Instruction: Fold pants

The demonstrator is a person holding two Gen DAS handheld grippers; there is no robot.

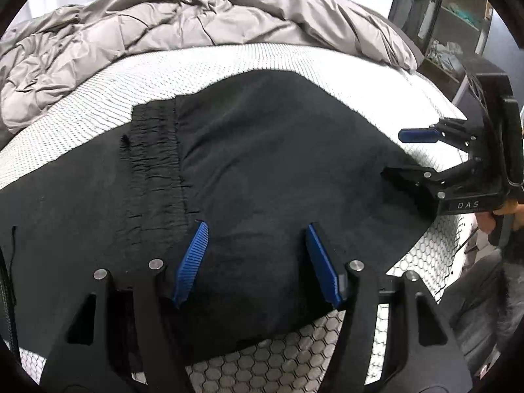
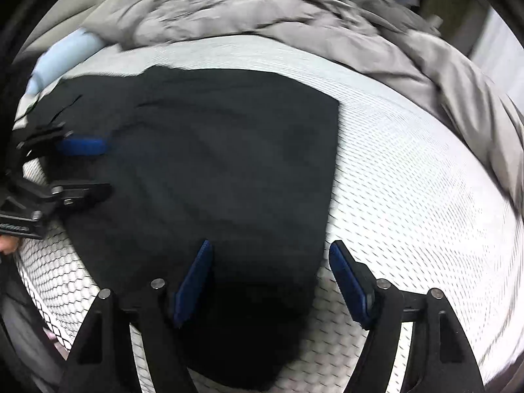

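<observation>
While the fold waits: both claws hover apart, empty.
Pants: black pants (image 1: pixel 262 163) lie flat across mid-frame on the white mattress (image 1: pixel 229 59), waistband (image 1: pixel 154 157) at left.
Left gripper (image 1: pixel 257 258): jaws spread, nothing pinched.
Right gripper (image 2: pixel 271 278): jaws spread, empty, over the near right edge.
Next: judged, pinch an edge and carry it over.
Obstacle: grey duvet (image 1: pixel 163 23) bunched along the top.

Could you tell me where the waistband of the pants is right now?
In the left wrist view the waistband runs left of centre across the pants, which lie on the mattress, just beyond the left gripper.
</observation>
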